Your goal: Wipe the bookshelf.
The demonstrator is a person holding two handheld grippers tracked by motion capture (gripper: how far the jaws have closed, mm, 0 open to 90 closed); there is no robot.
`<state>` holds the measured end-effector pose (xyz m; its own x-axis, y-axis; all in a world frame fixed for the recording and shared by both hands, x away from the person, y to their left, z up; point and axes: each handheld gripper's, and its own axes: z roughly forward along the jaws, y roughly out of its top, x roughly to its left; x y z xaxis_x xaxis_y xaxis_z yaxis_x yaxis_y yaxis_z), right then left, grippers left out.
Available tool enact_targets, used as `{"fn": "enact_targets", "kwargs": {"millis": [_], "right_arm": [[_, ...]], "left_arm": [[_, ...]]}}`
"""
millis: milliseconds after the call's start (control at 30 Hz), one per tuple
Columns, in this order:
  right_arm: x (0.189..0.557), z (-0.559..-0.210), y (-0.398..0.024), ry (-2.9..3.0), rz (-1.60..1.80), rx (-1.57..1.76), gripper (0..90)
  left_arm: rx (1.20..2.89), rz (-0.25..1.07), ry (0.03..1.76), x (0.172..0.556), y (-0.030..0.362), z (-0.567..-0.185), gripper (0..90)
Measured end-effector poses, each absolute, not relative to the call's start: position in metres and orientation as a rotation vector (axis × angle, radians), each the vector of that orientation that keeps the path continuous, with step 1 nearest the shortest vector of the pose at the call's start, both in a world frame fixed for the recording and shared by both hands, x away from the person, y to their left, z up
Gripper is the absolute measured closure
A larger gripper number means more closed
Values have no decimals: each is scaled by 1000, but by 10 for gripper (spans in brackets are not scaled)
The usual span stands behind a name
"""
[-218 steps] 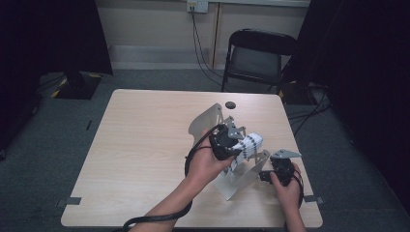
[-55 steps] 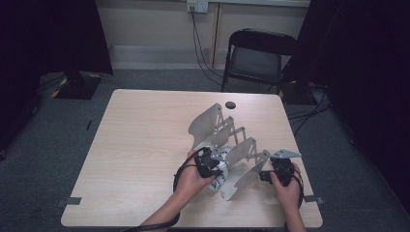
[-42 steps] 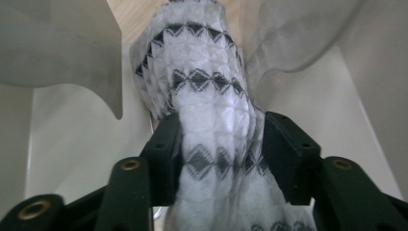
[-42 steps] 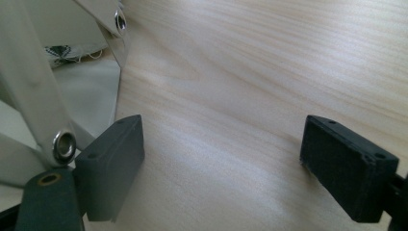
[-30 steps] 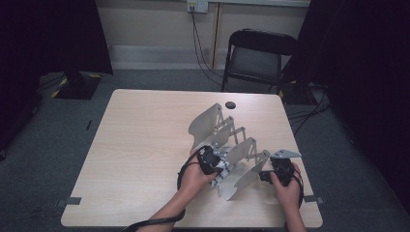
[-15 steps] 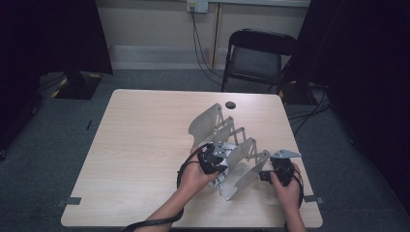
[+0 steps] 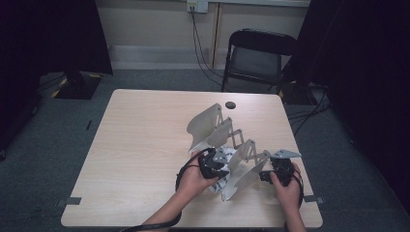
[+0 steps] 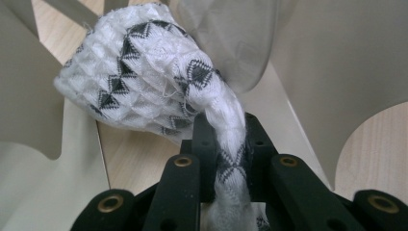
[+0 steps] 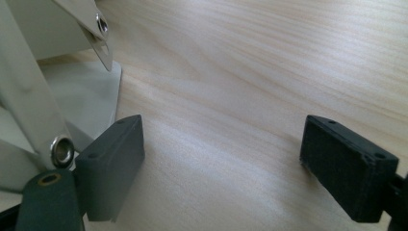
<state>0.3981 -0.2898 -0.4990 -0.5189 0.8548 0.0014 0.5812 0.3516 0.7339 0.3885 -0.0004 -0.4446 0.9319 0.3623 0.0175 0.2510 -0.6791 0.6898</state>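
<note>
I take the folding rack (image 7: 227, 145) as my landmark: a pale accordion frame of broad panels joined by riveted metal slats, standing open on the wooden table (image 7: 140, 154) toward its right half. It runs diagonally, its largest panel at the far end and its nearest panel close to the table's front edge. I read that spread as deliberate, since the open gaps between panels are where cloth can go.

My right gripper (image 9: 221, 159) sits at the rack's near right end, jaws wide apart over bare wood with nothing between them. One jaw lies just beside the end panel and a riveted slat. I judge it is parked there to brace the frame so it does not slide or fold while the other hand works.

My left gripper (image 8: 226, 159) is at the rack's near left side, its jaws clenched on a white sock (image 8: 144, 72) with a black diamond pattern. The pinch is on the narrow, bunched part, which leaves the fuller end free to hang forward into the gap between two panels, above the table. Holding it by the thin end makes sense to me: the bulk can be draped or tucked over a panel without the jaws fouling the plastic.
</note>
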Motion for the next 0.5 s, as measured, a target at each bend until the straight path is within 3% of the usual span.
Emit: {"fn": "enact_targets", "kwargs": {"millis": [367,500], "right_arm": [[398,-499,-290,2237,979,1260,150],[398,-499,-290,2237,978,1260,150]], "left_arm": [[2423,190,590,398,16,-457,733],[2392,226,666,402,17,-458,617]]}}
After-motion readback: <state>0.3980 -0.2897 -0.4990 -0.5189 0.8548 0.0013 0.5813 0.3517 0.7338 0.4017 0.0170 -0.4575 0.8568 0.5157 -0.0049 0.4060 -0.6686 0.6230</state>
